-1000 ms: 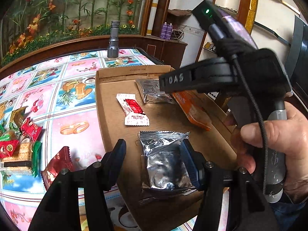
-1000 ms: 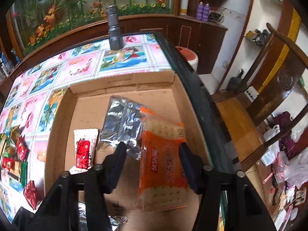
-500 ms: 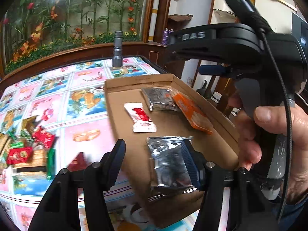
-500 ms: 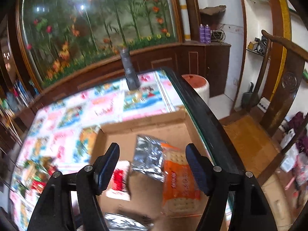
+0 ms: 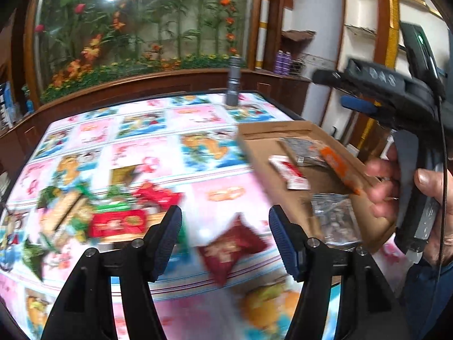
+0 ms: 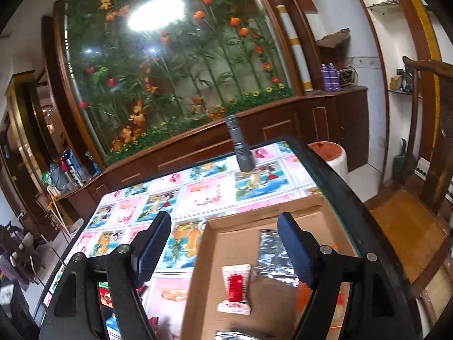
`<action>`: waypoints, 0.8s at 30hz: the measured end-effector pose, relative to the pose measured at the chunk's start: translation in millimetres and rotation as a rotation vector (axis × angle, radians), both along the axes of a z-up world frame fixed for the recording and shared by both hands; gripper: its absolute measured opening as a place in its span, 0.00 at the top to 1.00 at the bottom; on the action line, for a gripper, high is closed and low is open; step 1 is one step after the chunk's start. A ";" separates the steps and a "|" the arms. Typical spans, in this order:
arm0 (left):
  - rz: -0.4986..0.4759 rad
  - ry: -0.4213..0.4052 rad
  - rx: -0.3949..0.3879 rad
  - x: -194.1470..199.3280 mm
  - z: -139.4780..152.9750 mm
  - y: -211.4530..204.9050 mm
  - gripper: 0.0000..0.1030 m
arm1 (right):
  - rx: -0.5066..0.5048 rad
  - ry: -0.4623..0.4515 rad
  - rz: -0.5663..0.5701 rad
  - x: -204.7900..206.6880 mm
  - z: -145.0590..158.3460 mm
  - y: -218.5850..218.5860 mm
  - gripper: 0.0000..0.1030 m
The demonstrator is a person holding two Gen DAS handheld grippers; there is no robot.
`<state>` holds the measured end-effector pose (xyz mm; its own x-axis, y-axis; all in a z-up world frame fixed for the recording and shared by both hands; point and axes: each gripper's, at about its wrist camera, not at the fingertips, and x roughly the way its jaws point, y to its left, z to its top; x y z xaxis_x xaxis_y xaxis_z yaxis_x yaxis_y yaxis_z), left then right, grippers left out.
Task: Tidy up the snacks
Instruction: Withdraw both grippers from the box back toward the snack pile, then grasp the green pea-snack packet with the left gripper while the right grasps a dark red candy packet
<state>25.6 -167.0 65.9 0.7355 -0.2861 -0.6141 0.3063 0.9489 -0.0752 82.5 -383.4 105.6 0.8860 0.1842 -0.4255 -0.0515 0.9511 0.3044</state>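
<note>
A shallow cardboard box (image 5: 365,182) on the table's right side holds a white-and-red packet (image 5: 291,171), two silver packets (image 5: 334,221) and an orange cracker packet (image 5: 338,167). My left gripper (image 5: 225,235) hovers over the tablecloth left of the box. Its jaws are opening with nothing between them, and a dark red packet (image 5: 232,250) lies below. Loose snacks (image 5: 113,221) are piled further left. My right gripper (image 6: 223,248) hangs above the box (image 6: 254,218), its jaws opening and empty. Below it lie the white-and-red packet (image 6: 236,289) and a silver packet (image 6: 271,249).
A grey flashlight (image 6: 239,147) stands at the far end of the table (image 6: 203,195). A wooden chair (image 6: 410,212) and a red-topped stool (image 6: 328,153) sit beyond the table's right edge. A hand (image 5: 390,187) holds the right gripper (image 5: 339,89) over the box.
The left gripper swung left, off the silver packet in the box and over the loose snacks. The right gripper let go of the orange packet, rose, tilted up and widened.
</note>
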 end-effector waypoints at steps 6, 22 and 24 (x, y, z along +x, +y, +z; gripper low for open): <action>0.099 -0.032 0.005 -8.6 4.6 62.6 0.34 | -0.064 -0.007 0.042 -3.6 2.1 24.4 0.21; 0.361 0.052 0.019 -16.9 -19.2 211.7 0.21 | -0.119 -0.004 0.086 -5.5 -7.3 46.0 0.23; 0.389 0.085 0.011 -11.9 -24.0 220.1 0.21 | -0.147 -0.001 0.092 -5.6 -9.2 53.7 0.23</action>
<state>13.7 53.1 41.9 0.7340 0.0110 -0.6791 -0.0833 0.9938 -0.0740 76.9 -329.7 96.4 0.8687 0.2000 -0.4532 -0.1403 0.9768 0.1620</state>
